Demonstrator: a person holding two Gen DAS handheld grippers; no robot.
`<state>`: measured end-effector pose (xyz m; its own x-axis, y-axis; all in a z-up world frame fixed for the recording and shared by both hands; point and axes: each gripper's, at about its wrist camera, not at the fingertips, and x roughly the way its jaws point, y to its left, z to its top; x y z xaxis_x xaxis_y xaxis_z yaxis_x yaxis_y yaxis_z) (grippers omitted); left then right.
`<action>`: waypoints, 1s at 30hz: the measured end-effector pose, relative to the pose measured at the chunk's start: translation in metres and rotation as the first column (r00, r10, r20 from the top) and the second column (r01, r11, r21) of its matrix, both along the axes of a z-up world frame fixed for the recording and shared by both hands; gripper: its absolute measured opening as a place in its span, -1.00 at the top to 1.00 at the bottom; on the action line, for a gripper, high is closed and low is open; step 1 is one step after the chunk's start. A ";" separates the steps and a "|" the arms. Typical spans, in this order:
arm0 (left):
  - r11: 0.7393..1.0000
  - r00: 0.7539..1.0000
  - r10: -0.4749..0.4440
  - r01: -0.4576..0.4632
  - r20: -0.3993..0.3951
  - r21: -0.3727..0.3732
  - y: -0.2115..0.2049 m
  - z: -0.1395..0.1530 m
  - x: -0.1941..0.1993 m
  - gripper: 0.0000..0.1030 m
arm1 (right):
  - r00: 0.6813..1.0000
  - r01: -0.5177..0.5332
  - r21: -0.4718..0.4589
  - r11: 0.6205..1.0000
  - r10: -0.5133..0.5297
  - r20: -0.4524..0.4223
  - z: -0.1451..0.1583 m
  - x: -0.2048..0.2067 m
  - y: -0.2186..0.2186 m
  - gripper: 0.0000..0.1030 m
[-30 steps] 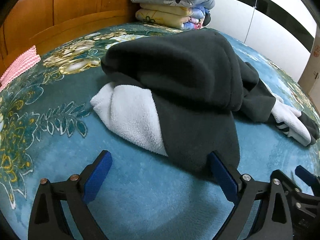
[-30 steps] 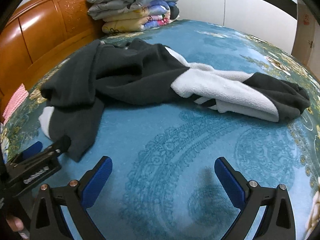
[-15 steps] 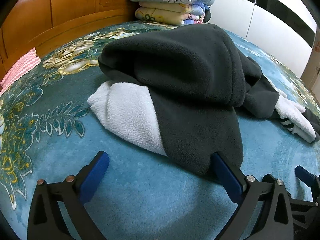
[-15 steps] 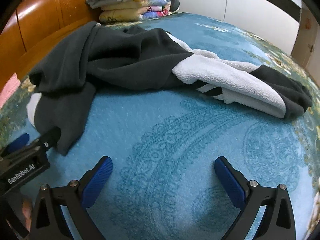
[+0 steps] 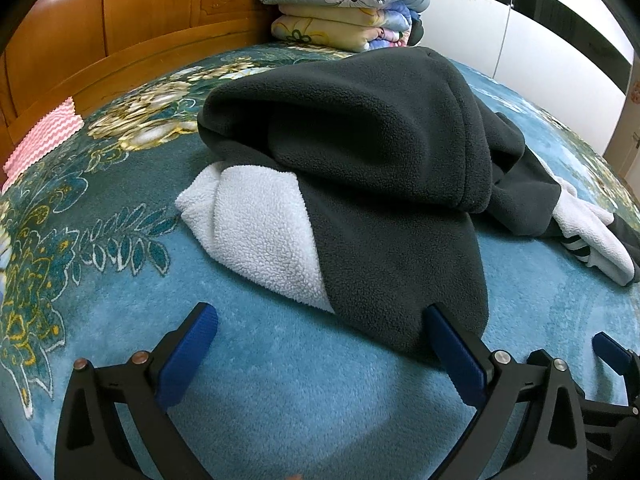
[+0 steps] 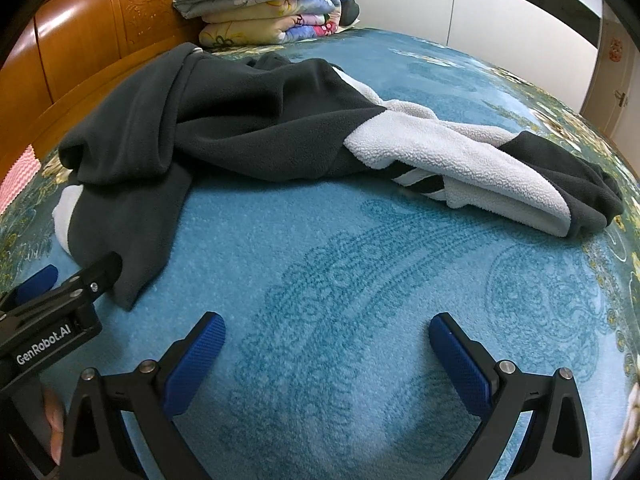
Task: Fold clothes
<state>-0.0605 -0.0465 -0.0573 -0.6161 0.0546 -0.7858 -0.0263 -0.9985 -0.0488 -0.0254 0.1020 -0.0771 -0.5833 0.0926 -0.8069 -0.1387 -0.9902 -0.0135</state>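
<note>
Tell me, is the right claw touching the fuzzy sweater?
Apart. In the right wrist view, the right claw is open over bare blue blanket, with a clear gap before the sweater.

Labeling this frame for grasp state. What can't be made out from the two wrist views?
- Left wrist view: whether the left gripper touches the fleece garment; its right finger hides the hem.
- Both views: the garment's type; it lies crumpled, folds covering its body.
- Left wrist view: the right gripper, cut off by the edge.
- Right wrist view: the stacked quilts, top cropped.
</note>
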 end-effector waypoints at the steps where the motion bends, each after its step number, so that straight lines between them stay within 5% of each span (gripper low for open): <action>1: 1.000 1.000 0.000 0.000 0.000 0.000 -0.001 0.000 -0.001 -1.00 | 1.000 0.000 -0.001 1.000 0.000 0.001 0.000 0.000 0.000 -1.00; 17: 0.999 1.000 -0.014 0.014 0.007 -0.052 -0.015 -0.006 -0.012 -1.00 | 0.999 -0.015 0.006 1.000 0.015 0.030 0.000 -0.002 -0.003 -1.00; 23: 0.996 0.996 -0.030 0.024 0.080 0.082 -0.035 0.015 -0.012 -0.99 | 1.000 -0.011 -0.149 0.989 0.006 -0.030 0.015 0.033 0.014 -1.00; 25: 0.996 0.998 -0.056 0.055 0.015 0.070 -0.029 0.034 -0.013 -0.99 | 0.998 0.009 -0.166 0.986 -0.018 -0.056 0.023 0.053 0.025 -1.00; 30: 0.985 0.989 -0.129 0.120 -0.070 -0.121 0.016 0.063 -0.051 -0.99 | 0.991 0.047 -0.201 0.979 -0.071 -0.117 0.050 0.093 0.051 -1.00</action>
<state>-0.1117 -0.0303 0.0052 -0.6697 0.0454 -0.7413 -0.1496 -0.9859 0.0747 0.0679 0.1532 -0.0276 -0.6774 -0.0239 -0.7352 -0.1852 -0.9617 0.2019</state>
